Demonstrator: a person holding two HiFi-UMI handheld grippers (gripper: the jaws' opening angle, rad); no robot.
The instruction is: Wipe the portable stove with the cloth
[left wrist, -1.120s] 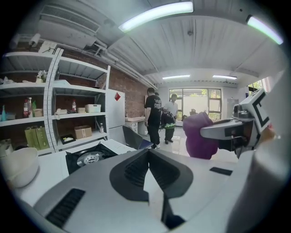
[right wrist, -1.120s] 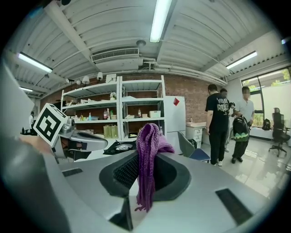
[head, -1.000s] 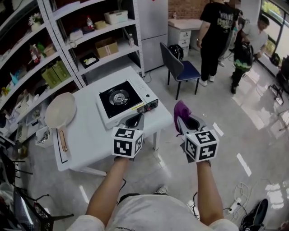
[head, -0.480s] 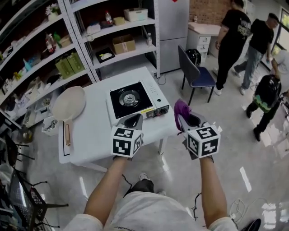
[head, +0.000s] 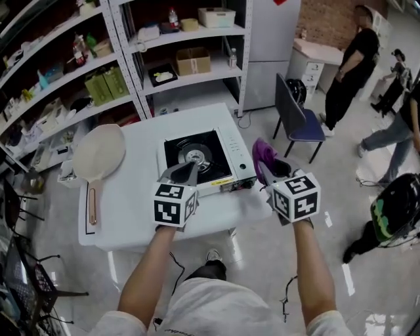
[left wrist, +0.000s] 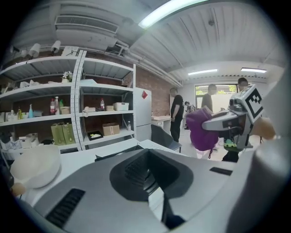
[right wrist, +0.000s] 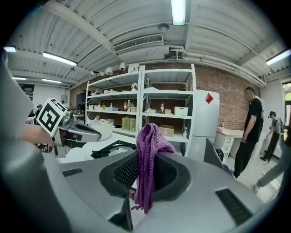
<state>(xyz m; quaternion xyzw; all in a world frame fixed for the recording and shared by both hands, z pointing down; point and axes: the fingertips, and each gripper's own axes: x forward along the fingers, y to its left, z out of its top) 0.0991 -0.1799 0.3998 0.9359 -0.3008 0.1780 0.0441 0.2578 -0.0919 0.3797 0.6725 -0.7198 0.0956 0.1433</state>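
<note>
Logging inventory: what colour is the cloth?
The cloth is purple, shown best in the right gripper view.

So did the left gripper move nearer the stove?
Yes. The left gripper has come forward: its tips were at the stove's front edge and now hang over its black top.

You stand in a lab-like workroom, not a home: metal shelving racks (head: 197, 34) stocked with boxes and bottles, a brick wall (right wrist: 229, 100), tube lights (right wrist: 178, 11), a ceiling air conditioner (right wrist: 138, 44), a white table (head: 131, 203) on polished floor (head: 259, 256).
</note>
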